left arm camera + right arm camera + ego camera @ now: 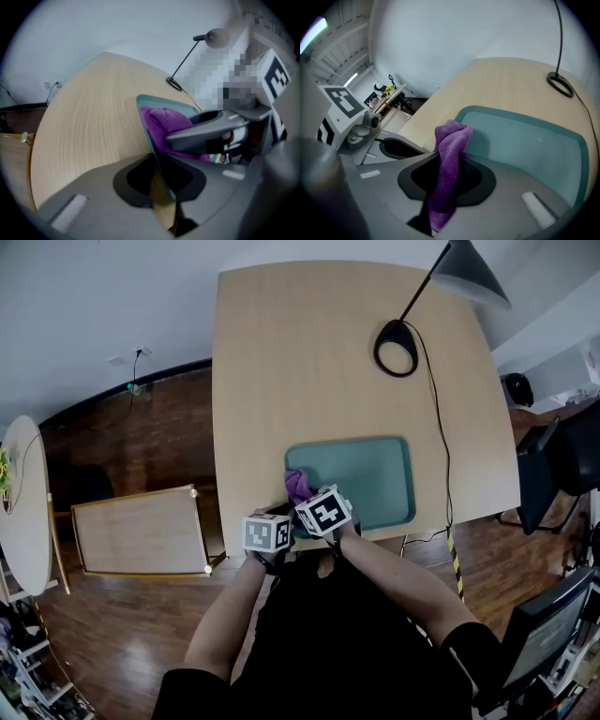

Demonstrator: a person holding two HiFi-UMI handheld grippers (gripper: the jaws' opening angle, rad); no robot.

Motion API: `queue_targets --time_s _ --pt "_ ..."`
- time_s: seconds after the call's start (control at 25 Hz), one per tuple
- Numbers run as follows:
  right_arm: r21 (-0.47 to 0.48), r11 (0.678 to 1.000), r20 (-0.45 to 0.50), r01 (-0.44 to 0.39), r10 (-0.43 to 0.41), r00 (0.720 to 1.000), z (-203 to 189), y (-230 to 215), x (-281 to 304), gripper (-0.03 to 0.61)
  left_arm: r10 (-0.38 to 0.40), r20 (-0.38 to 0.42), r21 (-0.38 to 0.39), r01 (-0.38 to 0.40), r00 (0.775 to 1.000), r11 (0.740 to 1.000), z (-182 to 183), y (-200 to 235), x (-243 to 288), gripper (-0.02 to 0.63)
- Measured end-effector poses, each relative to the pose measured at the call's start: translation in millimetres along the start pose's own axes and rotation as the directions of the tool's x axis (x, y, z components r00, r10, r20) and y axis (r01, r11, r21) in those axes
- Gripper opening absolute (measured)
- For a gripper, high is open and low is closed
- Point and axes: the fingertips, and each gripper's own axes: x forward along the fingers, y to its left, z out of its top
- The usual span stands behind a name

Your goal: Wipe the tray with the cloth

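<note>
A teal tray (366,479) lies near the front edge of the wooden table (319,362). My left gripper (279,523) is shut on the tray's near left rim (151,140), whose thin edge runs between the jaws (161,180). My right gripper (306,502) is shut on a purple cloth (298,486). The bunched cloth (451,150) stands up out of the jaws (447,180) over the tray's near left corner (525,140). In the left gripper view, the cloth (164,119) shows just inside the rim, beside the right gripper's finger (206,129).
A black desk lamp (396,345) stands at the table's far right, and its cable (442,456) runs down past the tray's right side. A small side table (141,531) stands on the floor to the left. Chairs and a monitor stand at the right.
</note>
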Motion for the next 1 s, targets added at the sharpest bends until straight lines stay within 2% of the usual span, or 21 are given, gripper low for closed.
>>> queue_targets --time_s 0.08,0.32,0.48,0.6,0.72,0.88,1.0 --pt "-0.027 1.0 0.007 0.002 -0.002 1.0 7 11 5 0.089 -0.014 0.001 -0.008 0.014 1.0 1.0 -1 0 1 0.071" --pt "0.017 1.0 0.008 -0.007 0.007 1.0 2 3 7 0.089 -0.012 0.003 -0.021 0.012 1.0 1.0 0 10 -5 0.071" --pt "0.018 1.0 0.02 0.02 -0.021 1.0 -8 -18 -6 0.089 -0.02 0.001 -0.028 0.02 1.0 0.999 -3 11 -2 0.071" --pt "0.038 0.998 0.02 0.055 -0.056 0.998 -28 -50 -24 0.089 -0.005 0.002 -0.04 0.005 1.0 0.999 -5 11 -2 0.069" --pt "0.074 0.99 0.015 0.123 -0.124 0.992 -54 -100 -49 0.089 0.01 0.005 -0.043 -0.01 1.0 0.999 -4 12 -2 0.068" --pt "0.129 0.967 0.016 0.22 -0.224 0.974 -82 -172 -87 0.089 0.019 0.0 -0.049 -0.019 1.0 0.999 0 13 0 0.066" --pt "0.159 0.95 0.003 0.267 -0.271 0.962 -103 -209 -103 0.089 0.028 -0.007 -0.058 -0.028 1.0 0.998 -3 19 -1 0.064"
